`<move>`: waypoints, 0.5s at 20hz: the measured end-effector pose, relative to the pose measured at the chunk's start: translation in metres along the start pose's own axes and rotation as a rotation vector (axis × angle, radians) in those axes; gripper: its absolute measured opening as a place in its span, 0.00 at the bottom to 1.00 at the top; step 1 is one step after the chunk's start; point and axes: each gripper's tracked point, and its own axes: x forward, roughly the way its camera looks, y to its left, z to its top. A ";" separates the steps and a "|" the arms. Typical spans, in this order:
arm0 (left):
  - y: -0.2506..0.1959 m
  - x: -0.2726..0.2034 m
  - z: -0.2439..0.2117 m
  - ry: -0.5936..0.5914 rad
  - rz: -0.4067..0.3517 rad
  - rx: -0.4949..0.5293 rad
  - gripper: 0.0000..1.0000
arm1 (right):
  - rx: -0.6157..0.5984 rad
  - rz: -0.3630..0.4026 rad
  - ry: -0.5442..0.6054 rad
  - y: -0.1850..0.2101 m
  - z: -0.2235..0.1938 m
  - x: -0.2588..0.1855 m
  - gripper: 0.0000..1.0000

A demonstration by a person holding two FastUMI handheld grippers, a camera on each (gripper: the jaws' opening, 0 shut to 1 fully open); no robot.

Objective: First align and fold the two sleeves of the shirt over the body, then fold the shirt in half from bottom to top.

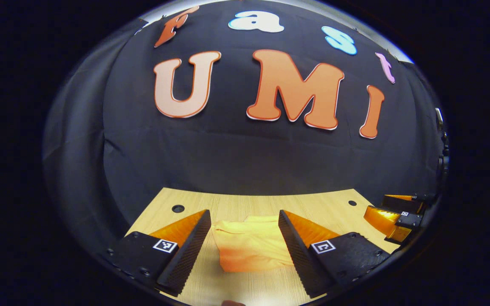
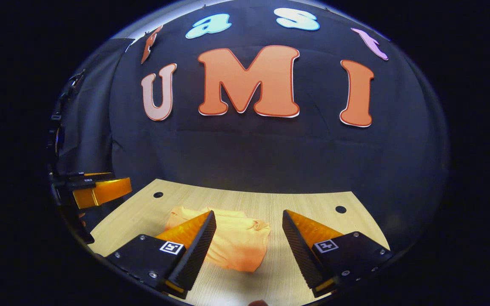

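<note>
Apparently folded shirt point(image 1: 251, 248) on table point(image 1: 236, 204), left tool point(image 1: 245, 231) wide, right tool point(image 2: 249, 231) wide, left gripper view catching right tool at edge.

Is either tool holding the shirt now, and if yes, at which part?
Nothing is held. The left tool and right tool are both open above the folded shirt.

Wooden table point(image 1: 245, 289), folded orange shirt point(image 1: 251, 248)
</note>
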 end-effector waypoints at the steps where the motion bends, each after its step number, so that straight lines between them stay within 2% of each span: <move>1: -0.002 -0.008 -0.001 -0.009 0.004 0.014 0.98 | 0.006 0.004 -0.010 0.000 -0.002 -0.009 0.95; 5: -0.011 -0.040 -0.006 -0.039 0.015 0.003 0.98 | 0.002 0.028 -0.031 0.002 -0.009 -0.038 0.96; 10: -0.023 -0.079 -0.008 -0.118 0.044 0.015 0.98 | -0.020 0.068 -0.113 0.006 -0.003 -0.067 0.96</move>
